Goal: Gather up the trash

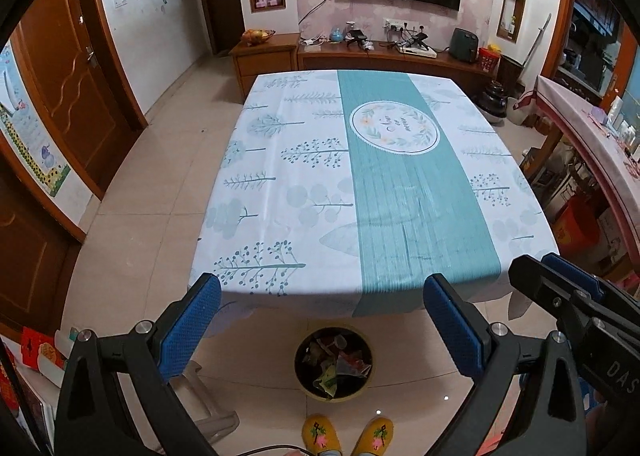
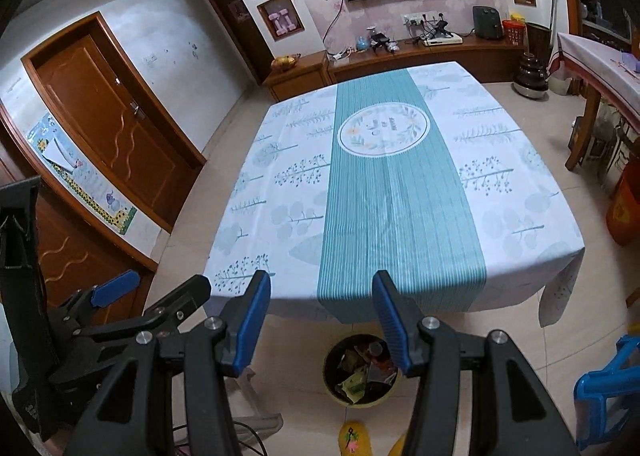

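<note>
A round yellow-rimmed trash bin (image 1: 333, 363) (image 2: 362, 370) stands on the floor at the near edge of the table, with several crumpled wrappers inside. The table (image 1: 304, 184) (image 2: 360, 240) wears a white and teal cloth. My left gripper (image 1: 322, 296) hangs above the bin, open, nothing between its blue pads. My right gripper (image 2: 320, 296) is open too, empty, above the table's near edge. The right gripper (image 1: 560, 276) shows at the right of the left wrist view; the left gripper (image 2: 156, 290) sits at the lower left of the right wrist view.
A person's yellow slippers (image 1: 346, 436) stand just behind the bin. A clear plastic stool (image 1: 212, 408) is left of the bin, a blue stool (image 2: 608, 388) at the right. A wooden TV cabinet (image 1: 360, 56) lies beyond the table, a second covered table (image 2: 600, 60) at the right.
</note>
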`<state>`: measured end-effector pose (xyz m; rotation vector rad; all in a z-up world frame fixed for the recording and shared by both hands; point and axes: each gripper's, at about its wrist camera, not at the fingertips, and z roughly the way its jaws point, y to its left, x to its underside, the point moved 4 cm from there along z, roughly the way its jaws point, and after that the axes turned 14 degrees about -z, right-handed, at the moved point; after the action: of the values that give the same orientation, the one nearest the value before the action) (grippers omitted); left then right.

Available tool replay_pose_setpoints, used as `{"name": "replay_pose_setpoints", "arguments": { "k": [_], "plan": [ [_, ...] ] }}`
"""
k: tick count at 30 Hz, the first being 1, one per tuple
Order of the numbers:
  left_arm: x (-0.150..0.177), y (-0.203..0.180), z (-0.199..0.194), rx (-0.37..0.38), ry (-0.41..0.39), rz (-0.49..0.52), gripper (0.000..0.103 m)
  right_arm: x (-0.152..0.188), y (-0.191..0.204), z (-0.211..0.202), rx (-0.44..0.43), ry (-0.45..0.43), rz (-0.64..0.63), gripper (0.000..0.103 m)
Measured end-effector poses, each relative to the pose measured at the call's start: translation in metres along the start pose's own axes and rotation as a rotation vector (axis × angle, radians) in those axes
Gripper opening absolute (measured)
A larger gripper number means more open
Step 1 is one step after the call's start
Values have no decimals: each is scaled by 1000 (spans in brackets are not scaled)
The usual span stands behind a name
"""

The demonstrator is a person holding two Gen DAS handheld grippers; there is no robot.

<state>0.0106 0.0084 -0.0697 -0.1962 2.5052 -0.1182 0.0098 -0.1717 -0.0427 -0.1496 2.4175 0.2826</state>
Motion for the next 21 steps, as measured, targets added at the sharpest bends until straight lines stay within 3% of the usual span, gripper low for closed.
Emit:
{"name": "replay_pose_setpoints", "arguments": {
  "k": [21],
  "plan": [
    [-2, -6, -8, -17, -9, -10, 100, -7, 1, -9, -1, -22, -12, 53]
  ]
}}
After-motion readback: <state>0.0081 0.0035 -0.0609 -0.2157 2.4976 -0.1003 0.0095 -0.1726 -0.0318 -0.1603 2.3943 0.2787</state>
